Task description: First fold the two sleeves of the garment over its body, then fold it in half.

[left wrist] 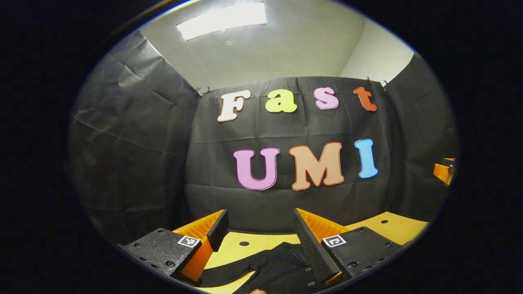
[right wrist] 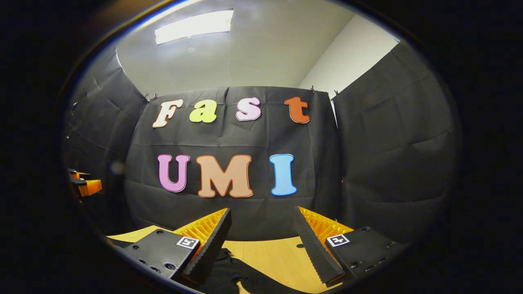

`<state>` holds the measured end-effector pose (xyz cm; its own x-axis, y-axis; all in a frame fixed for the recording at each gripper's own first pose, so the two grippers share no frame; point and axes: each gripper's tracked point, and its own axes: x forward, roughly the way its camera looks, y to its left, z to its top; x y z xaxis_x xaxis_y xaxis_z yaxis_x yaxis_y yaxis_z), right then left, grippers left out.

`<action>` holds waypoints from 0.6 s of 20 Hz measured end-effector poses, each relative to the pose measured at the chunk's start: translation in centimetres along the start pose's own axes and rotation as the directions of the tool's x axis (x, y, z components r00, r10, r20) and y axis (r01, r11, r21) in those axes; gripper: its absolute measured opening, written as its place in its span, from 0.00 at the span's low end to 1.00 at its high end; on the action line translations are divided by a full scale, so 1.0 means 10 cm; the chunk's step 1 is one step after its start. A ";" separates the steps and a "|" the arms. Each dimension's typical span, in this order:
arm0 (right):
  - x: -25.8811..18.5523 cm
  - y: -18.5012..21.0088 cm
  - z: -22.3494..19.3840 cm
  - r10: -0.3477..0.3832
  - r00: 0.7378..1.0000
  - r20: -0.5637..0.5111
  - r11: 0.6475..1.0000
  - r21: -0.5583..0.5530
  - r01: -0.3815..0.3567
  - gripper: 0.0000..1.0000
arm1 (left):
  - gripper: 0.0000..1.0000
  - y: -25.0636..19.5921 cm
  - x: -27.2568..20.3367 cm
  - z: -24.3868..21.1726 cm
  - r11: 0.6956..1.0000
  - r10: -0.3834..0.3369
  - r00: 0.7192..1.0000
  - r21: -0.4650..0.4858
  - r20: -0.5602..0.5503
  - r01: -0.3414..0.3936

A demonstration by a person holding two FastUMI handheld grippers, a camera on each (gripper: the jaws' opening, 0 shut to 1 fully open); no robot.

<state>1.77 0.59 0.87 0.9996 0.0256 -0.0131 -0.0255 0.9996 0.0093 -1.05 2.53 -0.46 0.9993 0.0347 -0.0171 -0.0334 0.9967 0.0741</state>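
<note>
A pale wooden table (left wrist: 392,228) with dark holes — ceiling light (left wrist: 222,19) glowing overhead.

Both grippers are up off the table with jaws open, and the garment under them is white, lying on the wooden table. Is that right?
Not quite: the garment is black, not white. The left gripper view shows it dark against the wooden table, and the right gripper view shows the same. The rest holds: the left gripper and right gripper both stand open above it.
</note>
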 end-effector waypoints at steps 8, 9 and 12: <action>0.04 0.06 0.05 0.012 1.000 0.004 1.000 -0.016 -0.012 0.97 | 0.93 -0.01 0.04 0.01 1.000 -0.011 1.000 0.013 -0.003 0.011; 0.06 0.07 0.05 0.013 1.000 0.003 1.000 -0.017 -0.013 0.97 | 0.92 -0.01 0.04 0.00 1.000 -0.012 1.000 0.015 -0.002 0.012; 0.10 0.08 0.01 0.015 1.000 -0.005 1.000 -0.015 -0.015 0.97 | 0.92 -0.01 0.04 0.01 1.000 -0.014 1.000 0.015 -0.004 0.014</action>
<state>2.73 1.42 0.99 0.9990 0.0403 -0.0179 -0.0404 0.9992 -0.0054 -0.68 2.48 -0.35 0.9995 0.0215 -0.0218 -0.0194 0.9959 0.0888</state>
